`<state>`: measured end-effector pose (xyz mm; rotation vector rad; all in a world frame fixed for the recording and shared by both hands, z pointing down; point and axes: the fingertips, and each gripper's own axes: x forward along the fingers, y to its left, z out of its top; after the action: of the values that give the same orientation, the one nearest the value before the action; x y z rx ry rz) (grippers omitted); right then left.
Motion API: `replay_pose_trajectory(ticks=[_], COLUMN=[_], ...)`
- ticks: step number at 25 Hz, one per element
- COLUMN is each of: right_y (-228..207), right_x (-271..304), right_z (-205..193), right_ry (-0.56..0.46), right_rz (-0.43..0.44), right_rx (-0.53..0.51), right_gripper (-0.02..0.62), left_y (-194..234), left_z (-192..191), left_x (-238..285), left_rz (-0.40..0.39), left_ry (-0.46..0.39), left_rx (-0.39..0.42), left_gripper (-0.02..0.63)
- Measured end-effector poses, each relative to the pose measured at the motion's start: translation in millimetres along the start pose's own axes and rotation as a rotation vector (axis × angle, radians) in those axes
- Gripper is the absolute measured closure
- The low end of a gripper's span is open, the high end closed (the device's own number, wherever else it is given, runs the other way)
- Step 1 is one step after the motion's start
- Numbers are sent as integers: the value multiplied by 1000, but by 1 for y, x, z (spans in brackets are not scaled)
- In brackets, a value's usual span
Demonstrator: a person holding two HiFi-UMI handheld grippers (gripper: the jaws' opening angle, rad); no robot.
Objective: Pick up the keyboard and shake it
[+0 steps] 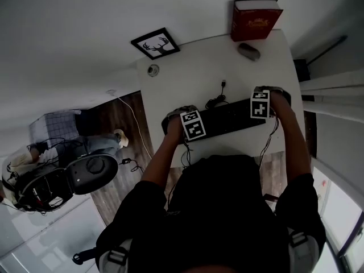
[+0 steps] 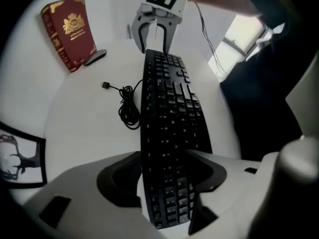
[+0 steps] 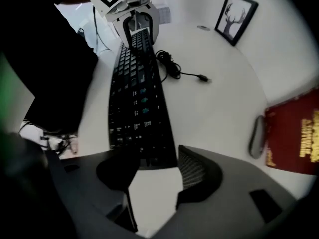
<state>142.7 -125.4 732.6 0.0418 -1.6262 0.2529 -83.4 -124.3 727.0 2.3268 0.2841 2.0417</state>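
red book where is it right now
The red book stands upright at the white table's far right corner in the head view, a small grey object just in front of it.

A home work room: white desk [image 1: 193, 78] with a keyboard [image 1: 227, 118], red book [image 1: 256, 19] and deer picture [image 1: 155, 43], wood floor [image 1: 122, 124] on the left.

Black full-size keyboard [image 1: 227, 118], keys up, dead ahead of me at 12 o'clock, running 9 to 3 across the white desk [image 1: 193, 78]. Its cable [image 1: 215, 102] coils at its 12 o'clock side. It seems to lie flat.
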Motion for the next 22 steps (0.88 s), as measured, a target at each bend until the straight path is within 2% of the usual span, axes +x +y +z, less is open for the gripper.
replay_pose_trajectory(ticks=[1,2,3,5,8,11,12,13,14,15,17,19,22], right_y=[-8,-15,-19,-14,11,39,51,61,70,76,80,77,70], right_x=[-2,-5,-8,-14,-12,0,6,12,18,23,29,29,19], right_z=[-1,-1,1,15,50,87,99,109,115,118,119,117,118], right_ry=[11,15,4,-62,-174,-212,-214,-208,-192,-171,-131,-122,-198], right_rz=[-93,-189,-266,-343,-368,-358,-339,-317,-300,-288,-289,-304,-311], right_rx=[-2,-5,-7,13,43,10,-2,-14,-26,-36,-45,-8,167], right_gripper=[390,485,510,536,558,562,563,565,565,565,568,570,571], left_y=[2,4,5,6,2,-8,-14,-21,-28,-32,-36,-35,-33], left_z=[0,1,1,1,1,-1,-3,-5,-6,-7,-7,-7,-4], left_x=[2,4,5,5,4,3,3,3,3,2,0,-1,-8], left_rz=[26,46,61,85,124,175,190,207,228,255,322,384,465], left_ry=[18,32,40,38,24,22,21,16,8,-4,-28,-44,-117], left_rx=[19,32,37,33,26,41,52,59,60,56,38,16,-87], left_gripper=[340,341,342,342,345,383,410,471,472,528,548,578,603])
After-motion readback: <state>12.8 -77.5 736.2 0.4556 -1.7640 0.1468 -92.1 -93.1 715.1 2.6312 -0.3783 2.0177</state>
